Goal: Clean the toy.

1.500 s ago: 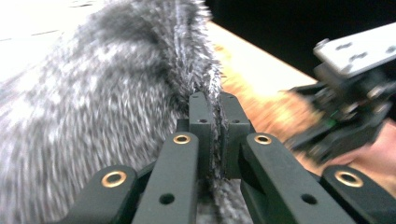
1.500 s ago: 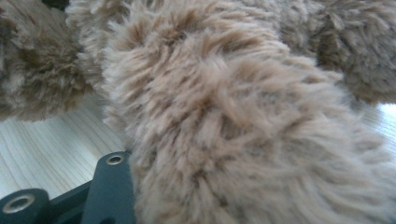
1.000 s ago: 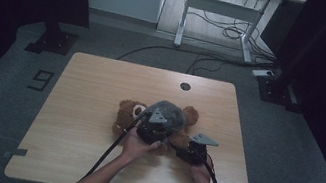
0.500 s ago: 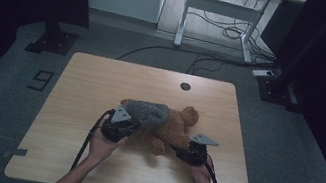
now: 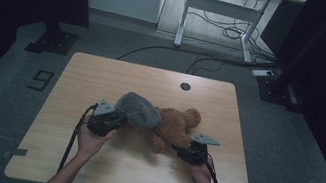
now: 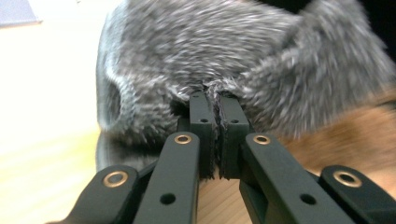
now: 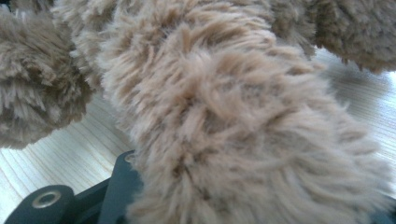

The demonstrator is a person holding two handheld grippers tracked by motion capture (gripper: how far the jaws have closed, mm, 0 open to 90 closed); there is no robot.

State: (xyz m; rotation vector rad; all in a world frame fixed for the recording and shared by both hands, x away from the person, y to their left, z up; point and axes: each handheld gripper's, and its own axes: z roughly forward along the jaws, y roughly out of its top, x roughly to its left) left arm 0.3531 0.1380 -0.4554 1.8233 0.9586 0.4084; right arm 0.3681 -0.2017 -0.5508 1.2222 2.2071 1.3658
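A brown teddy bear [image 5: 176,127] lies on its side in the middle of the wooden table [image 5: 103,76]. A grey furry cover [image 5: 138,111] sits over its left end. My left gripper [image 5: 118,120] is at the cover's left edge, shut on a fold of the grey fur [image 6: 233,60], which is pinched between the two pads [image 6: 201,122]. Brown bear fur [image 6: 355,135] shows behind it on the right. My right gripper [image 5: 180,150] is at the bear's lower limb [image 7: 233,130], shut on it. The plush hides its fingertips, and one black jaw [image 7: 116,186] shows below.
A round cable hole [image 5: 185,86] sits near the table's far edge. Beyond the table stand a white desk frame [image 5: 216,9] with cables on the floor, and black stand bases [image 5: 50,41] at the left and right. Bare wood lies on both sides of the bear.
My left gripper has moved left with the grey fur in it, dragging the cover across the bear toward its left end. The right gripper has kept still on the bear.
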